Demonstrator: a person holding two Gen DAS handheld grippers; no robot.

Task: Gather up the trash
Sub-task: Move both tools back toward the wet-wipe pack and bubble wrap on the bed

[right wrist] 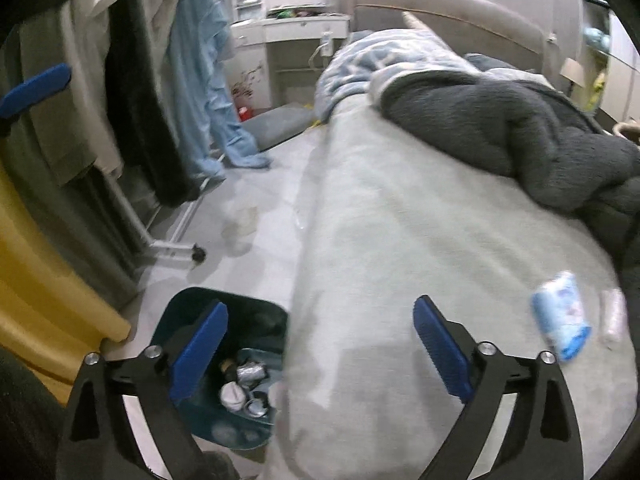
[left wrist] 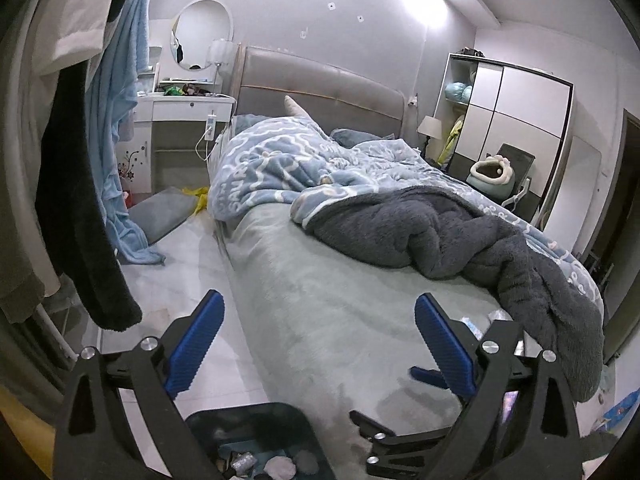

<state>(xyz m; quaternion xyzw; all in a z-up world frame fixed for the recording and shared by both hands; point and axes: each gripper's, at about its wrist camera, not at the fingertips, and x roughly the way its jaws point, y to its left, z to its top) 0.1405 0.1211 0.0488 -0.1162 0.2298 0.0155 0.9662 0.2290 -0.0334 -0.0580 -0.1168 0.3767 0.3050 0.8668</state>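
Both wide and empty, left claw (left wrist: 316,344) and right claw (right wrist: 320,344) hanging over dark teal plastic bin (right wrist: 224,364) beside bed's near edge; light-blue tissue packet (right wrist: 562,320) lying near bed's (right wrist: 400,240) right corner, probably awaiting collection.

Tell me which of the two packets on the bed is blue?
The larger soft blue packet, nearer the bed's middle; the slim white packet lies beside it.
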